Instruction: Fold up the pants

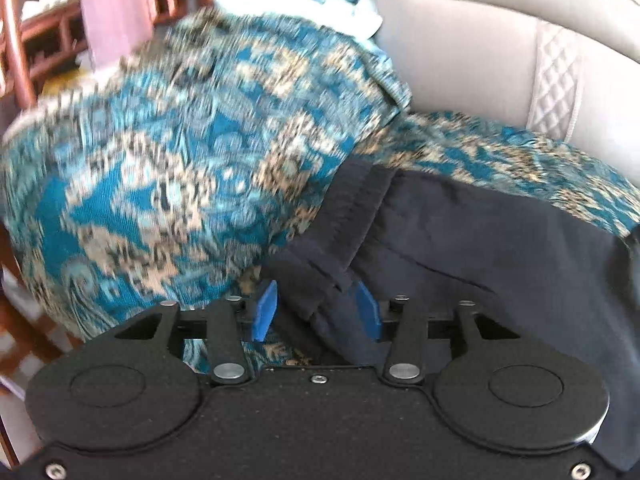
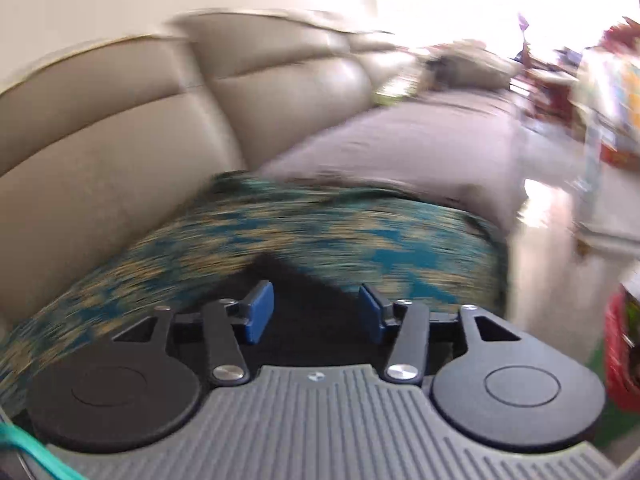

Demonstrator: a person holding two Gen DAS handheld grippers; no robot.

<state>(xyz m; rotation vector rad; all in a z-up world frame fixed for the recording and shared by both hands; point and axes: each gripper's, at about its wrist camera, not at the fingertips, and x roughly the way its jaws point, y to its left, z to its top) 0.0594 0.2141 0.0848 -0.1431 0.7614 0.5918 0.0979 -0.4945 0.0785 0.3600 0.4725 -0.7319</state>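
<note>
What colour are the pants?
The pants are dark navy, nearly black, plain with no pattern. The left wrist view shows them best.

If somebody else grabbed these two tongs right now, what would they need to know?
Left tongs: open, dark pants lying loosely between the blue pads, not pinched.
Right tongs: open, nothing gripped; dark cloth lies just ahead, the view is blurred.
The pants lie on the blue patterned cover over the sofa.
Done: partly folded, it seems.
Left: probably regrip and finish folding; check the layers first.
</note>
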